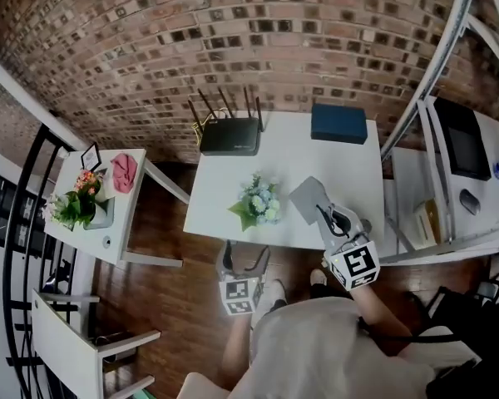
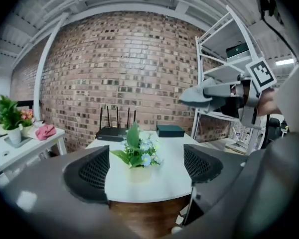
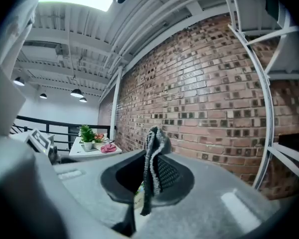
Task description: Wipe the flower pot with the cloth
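Table (image 1: 303, 152): white, mid-scene in the head view, set against the brick wall (image 1: 233, 40).
Side table (image 1: 121, 223): white, at 9 o'clock from the table and apart from it. It bears a potted plant (image 1: 79, 206) and a pink rag (image 1: 124, 171).
Right gripper (image 1: 326, 214): over the table's 4 o'clock part, jaws pressed together and pinching the cloth (image 3: 150, 163).
Left gripper (image 2: 146, 169): just off the table's 6 o'clock edge, jaws spread with nothing held. It faces the flower pot (image 2: 138, 172).
Box (image 1: 338, 124): dark blue, at the table's 1 o'clock corner.
Router (image 1: 230, 136): black, aerials up, at the table's 11 o'clock.
Cloth: grey, at 3 o'clock from the flower pot, near but apart.
Flower pot: upright on the table, a little toward 7 o'clock from its middle, holding pale flowers and green leaves.
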A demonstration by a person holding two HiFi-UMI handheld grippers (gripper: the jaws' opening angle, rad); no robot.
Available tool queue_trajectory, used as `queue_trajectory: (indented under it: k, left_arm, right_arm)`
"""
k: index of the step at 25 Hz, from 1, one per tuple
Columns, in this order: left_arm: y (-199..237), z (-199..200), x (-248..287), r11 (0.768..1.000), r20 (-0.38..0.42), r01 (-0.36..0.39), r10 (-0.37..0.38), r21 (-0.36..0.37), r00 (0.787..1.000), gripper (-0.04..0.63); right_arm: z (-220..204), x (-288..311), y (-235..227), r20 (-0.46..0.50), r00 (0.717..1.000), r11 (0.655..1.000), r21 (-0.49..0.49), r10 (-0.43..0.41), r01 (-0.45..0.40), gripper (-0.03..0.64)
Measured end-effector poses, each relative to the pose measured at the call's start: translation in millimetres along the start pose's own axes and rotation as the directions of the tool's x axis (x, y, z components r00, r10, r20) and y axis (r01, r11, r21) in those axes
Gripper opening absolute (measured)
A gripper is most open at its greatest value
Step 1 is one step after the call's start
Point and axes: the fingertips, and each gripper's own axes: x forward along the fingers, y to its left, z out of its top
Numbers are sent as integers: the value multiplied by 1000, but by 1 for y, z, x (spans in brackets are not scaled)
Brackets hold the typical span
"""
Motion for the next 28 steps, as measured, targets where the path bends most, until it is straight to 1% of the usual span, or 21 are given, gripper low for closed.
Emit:
queue_trajectory:
  k: [3,5,7,9,10,13,15,18,20,21,23,25,26,28]
  left_arm:
    - [-1,-40,29,998,-76,-26,22,-49,997,488]
    - [0,-67,56,998,-114,-41,35,-56,993,509]
    - [3,-94,81,997,-171,-68,59,-45,984,548]
    - [9,-113,106,994,-201,-107,98,-34,975,613]
    - [12,-117,117,991,-197,-130,120,-37,973,630]
    - [22,-120,146,978,-155,-192,178,-79,972,632]
    - [28,-115,165,971,-140,-214,198,-105,970,632]
    - [43,-105,186,964,-129,-250,238,-87,963,630]
    - [51,-103,195,962,-153,-264,251,-71,956,629]
    - [53,-103,198,962,-174,-264,250,-64,952,613]
    - [55,-105,203,967,-211,-249,233,-51,949,511]
    - [55,-105,204,974,-233,-220,202,-56,951,511]
    - [54,-104,202,977,-239,-200,177,-78,955,509]
    - [50,-96,197,975,-244,-150,107,-166,964,508]
  right_arm:
    - [-3,5,-18,-11,1000,1000,15,1,0,2]
    - [-8,7,-30,-31,999,1000,8,-6,7,2]
    - [-12,5,-41,-46,999,1000,4,-18,18,2]
    - [-18,2,-50,-65,997,1000,2,-31,31,2]
    - [-22,0,-53,-80,996,999,1,-39,39,2]
    - [-34,-13,-64,-123,990,998,-12,-65,64,2]
    - [-39,-19,-71,-141,986,996,-21,-83,81,2]
    - [-40,-25,-78,-147,983,993,-35,-114,110,2]
    - [-36,-30,-82,-136,982,991,-49,-133,128,2]
    - [-34,-32,-84,-131,981,990,-52,-140,134,2]
    - [-32,-34,-88,-124,981,989,-49,-148,143,2]
    - [-32,-35,-88,-117,982,988,-44,-149,145,2]
    - [-31,-36,-88,-112,982,988,-45,-149,145,2]
    - [-29,-35,-87,-104,984,989,-41,-148,145,2]
